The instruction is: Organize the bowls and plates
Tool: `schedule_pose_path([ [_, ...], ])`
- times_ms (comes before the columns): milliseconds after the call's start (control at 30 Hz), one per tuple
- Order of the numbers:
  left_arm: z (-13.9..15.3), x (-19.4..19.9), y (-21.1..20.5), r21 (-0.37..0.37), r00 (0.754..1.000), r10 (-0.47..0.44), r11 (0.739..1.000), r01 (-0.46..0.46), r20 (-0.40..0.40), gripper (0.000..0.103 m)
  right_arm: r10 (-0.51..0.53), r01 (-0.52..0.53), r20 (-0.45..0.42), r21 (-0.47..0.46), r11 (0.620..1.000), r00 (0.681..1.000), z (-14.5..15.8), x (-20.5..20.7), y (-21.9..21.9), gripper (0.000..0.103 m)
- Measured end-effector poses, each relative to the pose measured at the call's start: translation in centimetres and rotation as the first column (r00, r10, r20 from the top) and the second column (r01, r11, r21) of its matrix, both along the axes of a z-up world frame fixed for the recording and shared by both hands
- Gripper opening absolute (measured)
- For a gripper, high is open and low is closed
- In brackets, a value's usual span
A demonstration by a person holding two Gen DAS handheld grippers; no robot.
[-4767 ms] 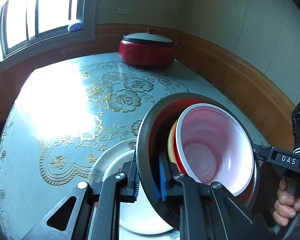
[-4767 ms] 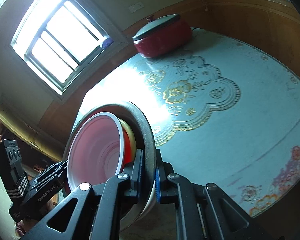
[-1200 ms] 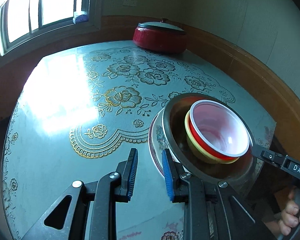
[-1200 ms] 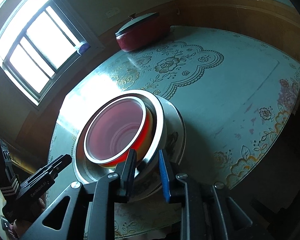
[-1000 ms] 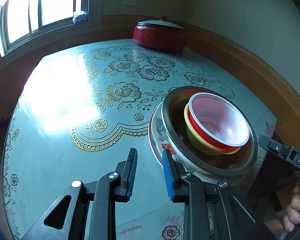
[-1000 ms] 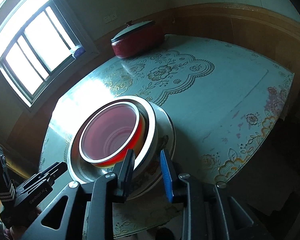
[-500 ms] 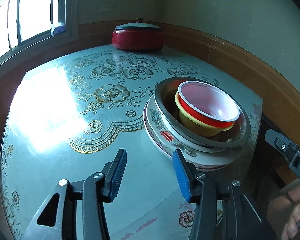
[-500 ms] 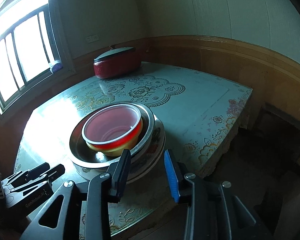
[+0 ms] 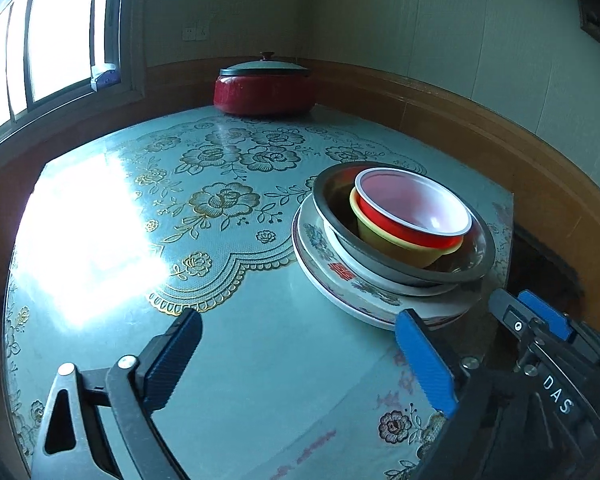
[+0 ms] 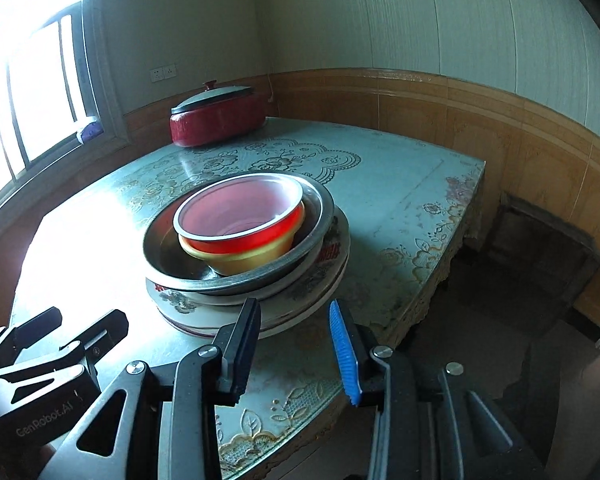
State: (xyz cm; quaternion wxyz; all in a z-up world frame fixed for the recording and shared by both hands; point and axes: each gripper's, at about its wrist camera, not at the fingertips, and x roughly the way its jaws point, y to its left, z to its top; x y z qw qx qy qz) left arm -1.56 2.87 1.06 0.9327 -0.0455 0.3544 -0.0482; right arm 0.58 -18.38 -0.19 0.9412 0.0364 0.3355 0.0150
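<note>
Crockery is stacked near the right front corner of the surface (image 9: 260, 360): a red bowl (image 9: 414, 216) with a white inside is nested in a yellow bowl (image 9: 396, 246), both are sitting in a steel basin (image 9: 380, 256), and the basin is resting on flowered plates (image 9: 340, 276). How many plates are lying under the basin cannot be told, since only their rims are being shown. The bottoms of both bowls are being hidden by the basin's wall.

The left gripper (image 9: 298, 354) is being held just in front of the stack with its fingers (image 9: 172, 356) spread wide; they have just been opening, and nothing is between them. The right gripper (image 10: 296, 344) is being held close before the plates' rim, its fingers (image 10: 346, 354) parted and not pressing on anything, having opened a little further. Its body is being cut off by the frame's lower edge.

At the far corner a red lidded pot (image 9: 265, 89) is standing against the wooden wall panel (image 10: 500, 136), beside a window (image 9: 48, 40) whose glare is washing out part of the cloth's pattern.
</note>
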Motion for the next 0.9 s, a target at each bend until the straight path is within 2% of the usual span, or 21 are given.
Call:
schedule_pose_path([
  [267,-0.14,0.56,0.35,-0.023,1.0,-0.025,0.999,0.026,0.009,0.103,-0.094,0.094,0.035,-0.01,0.996,0.995,0.74,0.13,-0.26,0.036],
  [533,0.1,0.22,0.05,-0.023,0.999,-0.037,0.999,0.038,0.032,0.103,-0.079,0.08,0.02,-0.025,0.997,0.997,0.72,0.0,0.29,0.036],
  [900,0.55,-0.33,0.34,0.01,0.998,0.024,1.0,-0.025,0.06,0.103,-0.079,0.079,0.023,-0.032,0.996,0.997,0.93,-0.57,0.66,0.036],
])
